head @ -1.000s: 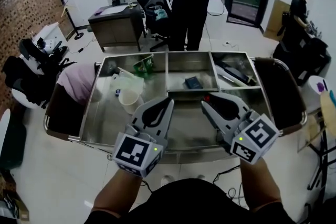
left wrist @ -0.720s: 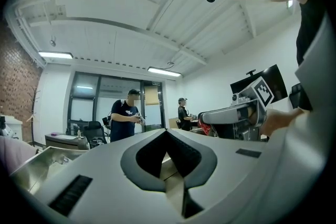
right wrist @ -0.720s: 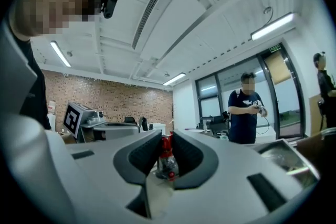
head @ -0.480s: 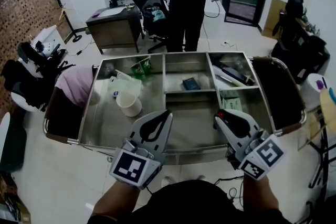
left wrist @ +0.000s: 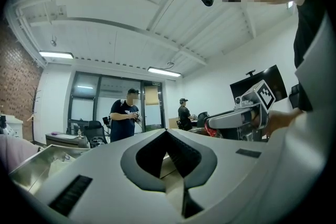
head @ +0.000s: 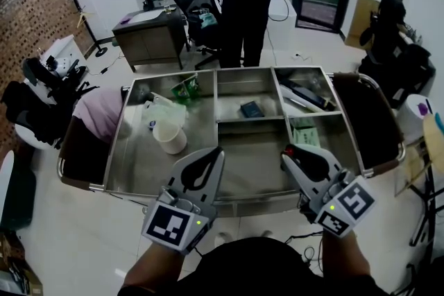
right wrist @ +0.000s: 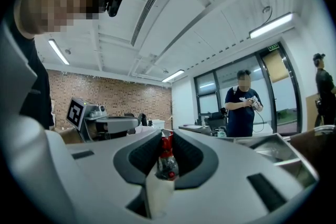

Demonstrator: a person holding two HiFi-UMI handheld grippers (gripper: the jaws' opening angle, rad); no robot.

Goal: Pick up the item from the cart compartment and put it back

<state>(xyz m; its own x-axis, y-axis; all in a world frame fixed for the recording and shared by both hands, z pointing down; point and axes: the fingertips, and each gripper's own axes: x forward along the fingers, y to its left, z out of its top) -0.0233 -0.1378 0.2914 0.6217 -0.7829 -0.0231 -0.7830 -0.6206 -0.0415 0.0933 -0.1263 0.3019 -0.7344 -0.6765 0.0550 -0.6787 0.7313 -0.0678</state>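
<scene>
- The right gripper [right wrist: 167, 136] is clamped on a small red packet [right wrist: 167, 156], which stands upright between its jaws.
- In the head view that packet [head: 291, 148] is held over the near part of the steel cart [head: 243, 199], not lying in any compartment.
- The left gripper [left wrist: 167, 132] has its jaw tips together with nothing between them, and hovers beside the right one.
- A white cup [head: 170, 136] stands in the left compartment.
- A dark blue box [head: 251, 108] lies in the far middle compartment.
</scene>
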